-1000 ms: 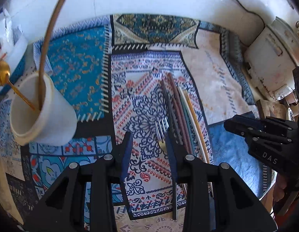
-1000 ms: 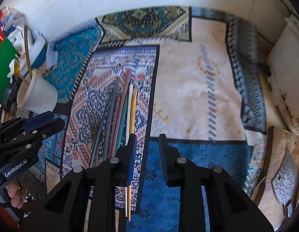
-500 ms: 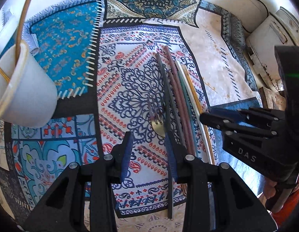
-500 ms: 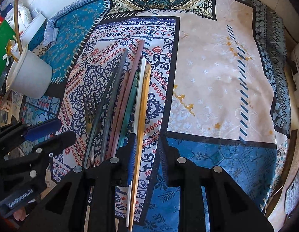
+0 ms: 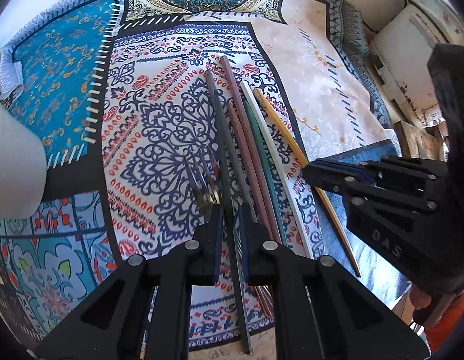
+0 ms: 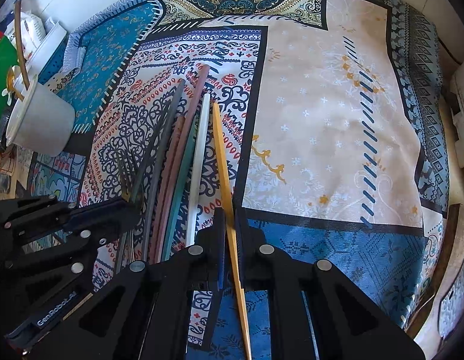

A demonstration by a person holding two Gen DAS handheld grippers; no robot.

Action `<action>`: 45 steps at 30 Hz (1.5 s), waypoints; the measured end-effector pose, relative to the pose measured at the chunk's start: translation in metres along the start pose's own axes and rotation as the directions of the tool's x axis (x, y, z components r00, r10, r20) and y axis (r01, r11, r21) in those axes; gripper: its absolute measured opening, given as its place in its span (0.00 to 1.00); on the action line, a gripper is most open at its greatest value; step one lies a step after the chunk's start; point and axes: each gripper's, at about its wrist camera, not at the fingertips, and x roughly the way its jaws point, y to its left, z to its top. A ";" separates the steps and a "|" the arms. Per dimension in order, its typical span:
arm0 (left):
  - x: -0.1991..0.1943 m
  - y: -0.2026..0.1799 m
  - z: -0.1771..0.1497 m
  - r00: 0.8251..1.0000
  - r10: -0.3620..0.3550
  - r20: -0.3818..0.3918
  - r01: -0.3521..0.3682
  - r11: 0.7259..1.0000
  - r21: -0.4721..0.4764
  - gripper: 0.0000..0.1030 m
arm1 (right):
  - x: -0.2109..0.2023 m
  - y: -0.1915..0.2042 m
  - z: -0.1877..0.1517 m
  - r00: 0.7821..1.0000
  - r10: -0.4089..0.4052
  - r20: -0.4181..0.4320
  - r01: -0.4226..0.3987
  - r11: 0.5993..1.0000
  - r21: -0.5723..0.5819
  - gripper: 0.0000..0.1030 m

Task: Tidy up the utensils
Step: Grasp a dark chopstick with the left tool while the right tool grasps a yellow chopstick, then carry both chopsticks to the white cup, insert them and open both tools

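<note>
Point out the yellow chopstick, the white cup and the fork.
yellow chopstick (image 6: 221,150), right wrist view, middle of its shaft.
white cup (image 6: 42,123), right wrist view, its side wall.
fork (image 5: 201,186), left wrist view, its tines.

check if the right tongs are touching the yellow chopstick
Touching. The right wrist view shows the right tongs closed on the yellow chopstick, both pads against it.

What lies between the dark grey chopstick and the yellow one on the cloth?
Two pink chopsticks, a teal one and a white one, side by side; the right wrist view shows it best.

left gripper (image 5: 231,228) gripping dark grey chopstick (image 5: 222,138), patterned cloth (image 5: 159,138)
</note>
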 end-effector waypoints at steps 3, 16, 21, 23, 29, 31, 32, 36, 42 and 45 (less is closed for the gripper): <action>0.003 -0.002 0.006 1.000 0.013 0.003 -0.013 1.000 0.005 0.09 | 0.002 -0.001 0.005 1.000 0.011 -0.012 -0.011 1.000 -0.011 0.07; 0.010 -0.007 0.016 0.998 0.049 -0.026 -0.047 0.996 0.072 0.03 | 0.012 0.009 0.031 0.997 0.056 -0.057 -0.061 0.995 -0.084 0.06; 0.001 -0.006 0.015 0.999 0.040 -0.008 -0.040 0.997 0.062 0.03 | 0.007 -0.001 0.031 0.996 0.082 -0.046 -0.083 0.996 -0.025 0.06; -0.007 -0.006 0.013 0.999 0.039 0.011 -0.039 0.997 0.064 0.03 | 0.001 -0.002 0.029 0.995 0.090 -0.032 -0.090 0.996 -0.007 0.06; -0.041 -0.004 0.010 0.996 0.006 0.086 -0.010 0.999 0.053 0.03 | -0.027 -0.004 0.023 0.996 0.077 0.046 -0.078 0.997 0.021 0.06; -0.052 -0.004 0.010 0.994 -0.001 0.111 -0.005 0.999 0.051 0.03 | -0.036 -0.006 0.022 0.994 0.081 0.071 -0.083 0.996 0.034 0.06; -0.058 -0.003 0.010 0.992 -0.005 0.123 -0.001 0.999 0.050 0.03 | -0.041 -0.004 0.022 0.993 0.083 0.083 -0.087 0.995 0.039 0.06; -0.080 -0.005 0.008 0.986 -0.020 0.165 0.011 0.998 0.057 0.03 | -0.057 0.003 0.019 0.988 0.074 0.137 -0.083 0.995 0.057 0.06; -0.112 -0.010 0.000 0.971 -0.020 0.237 -0.004 0.995 0.099 0.03 | -0.088 0.015 0.011 0.974 0.055 0.222 -0.073 0.994 0.075 0.06; -0.128 -0.012 -0.003 0.961 -0.016 0.277 -0.018 0.993 0.120 0.03 | -0.099 0.023 0.010 0.965 0.050 0.256 -0.072 0.994 0.077 0.06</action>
